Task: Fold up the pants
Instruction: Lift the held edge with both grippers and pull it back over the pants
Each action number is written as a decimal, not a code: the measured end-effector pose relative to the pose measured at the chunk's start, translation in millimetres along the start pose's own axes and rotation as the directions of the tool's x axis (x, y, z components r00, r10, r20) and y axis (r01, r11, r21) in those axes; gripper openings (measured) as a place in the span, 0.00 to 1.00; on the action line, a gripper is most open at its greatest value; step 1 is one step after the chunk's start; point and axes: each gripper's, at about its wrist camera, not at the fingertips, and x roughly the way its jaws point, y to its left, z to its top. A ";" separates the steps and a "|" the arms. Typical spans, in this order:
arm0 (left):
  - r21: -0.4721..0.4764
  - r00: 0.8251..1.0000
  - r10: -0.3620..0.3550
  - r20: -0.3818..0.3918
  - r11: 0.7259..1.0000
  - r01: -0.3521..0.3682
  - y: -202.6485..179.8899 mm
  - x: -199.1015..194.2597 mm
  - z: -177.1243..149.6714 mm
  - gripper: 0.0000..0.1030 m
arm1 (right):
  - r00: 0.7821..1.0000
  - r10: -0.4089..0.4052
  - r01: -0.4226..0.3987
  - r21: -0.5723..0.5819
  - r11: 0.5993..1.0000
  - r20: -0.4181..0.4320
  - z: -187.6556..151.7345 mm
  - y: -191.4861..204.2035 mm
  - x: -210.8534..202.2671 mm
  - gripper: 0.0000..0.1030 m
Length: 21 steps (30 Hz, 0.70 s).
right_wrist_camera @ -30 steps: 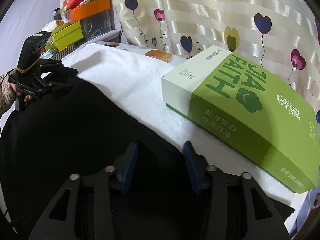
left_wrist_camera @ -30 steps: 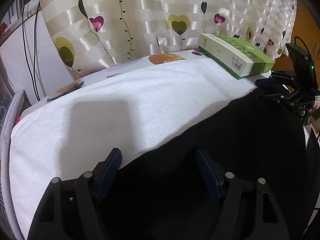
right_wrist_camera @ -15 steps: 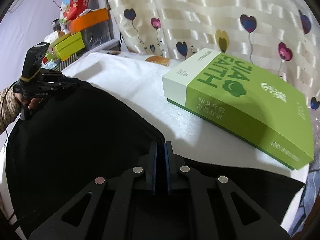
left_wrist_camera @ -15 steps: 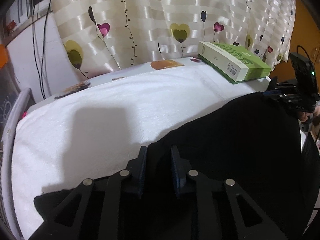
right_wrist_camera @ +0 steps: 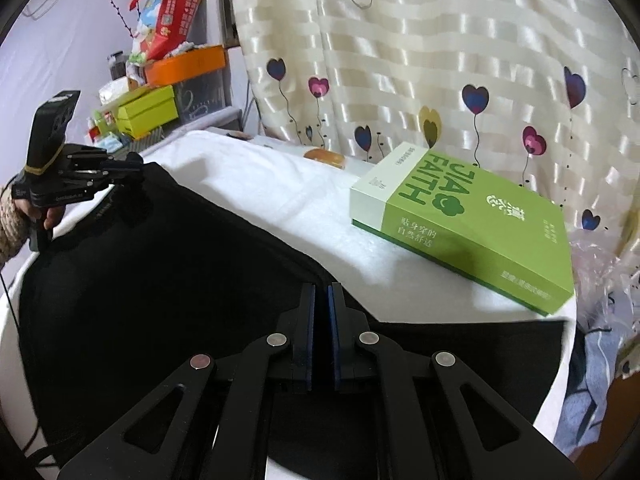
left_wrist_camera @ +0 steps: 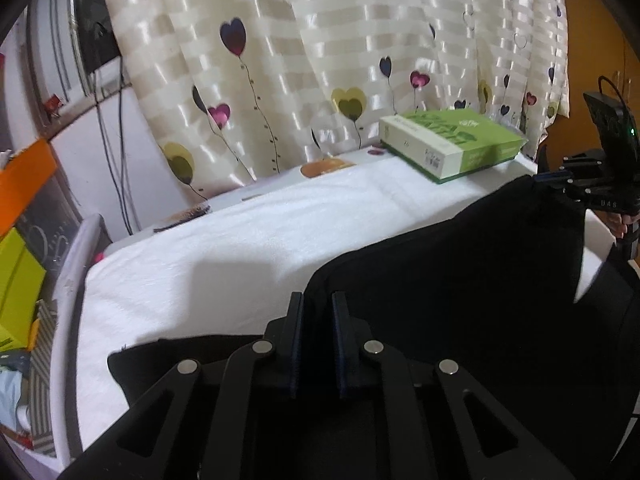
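Two handheld grippers pinch the far edge of a pair of black pants (left_wrist_camera: 460, 280) spread over a white towel (left_wrist_camera: 240, 248) that covers the worktop. The left gripper (left_wrist_camera: 318, 300), seen from its own camera, has its jaws drawn close together around a fold of the dark cloth at the edge nearest the towel, with only a narrow gap between the blue pads filled by fabric. The right gripper (right_wrist_camera: 321, 292) has its jaws pressed almost fully together on the same black edge, where the cloth meets the white towel. Each tool shows in the other's view: the right one at the far right of the left camera's picture, gripping a raised corner of the pants, and the left one at the far left of the right camera's picture, likewise holding a lifted corner. Between the two grips the pants hang in a broad dark sheet, while a flat strip of black cloth lies on the towel beneath each tool. A green box (right_wrist_camera: 468, 220) rests on the towel just beyond the pants, near the right gripper, before a cream curtain (left_wrist_camera: 320, 60) printed with heart balloons.
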 end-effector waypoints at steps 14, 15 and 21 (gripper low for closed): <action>-0.013 0.998 0.023 0.062 1.000 -0.022 -30.4 -64.6 -35.5 0.14 | 0.998 -0.011 0.010 0.028 1.000 0.054 -38.7 47.0 -59.6 0.06; -0.016 0.998 0.023 0.064 1.000 -0.022 -32.9 -68.0 -38.9 0.14 | 0.998 -0.010 0.008 0.032 0.999 0.055 -42.8 49.9 -63.6 0.06; -0.031 0.997 0.017 0.072 0.999 -0.015 -46.2 -86.3 -56.4 0.13 | 0.999 -0.011 0.008 0.059 0.998 0.052 -61.5 62.8 -78.8 0.06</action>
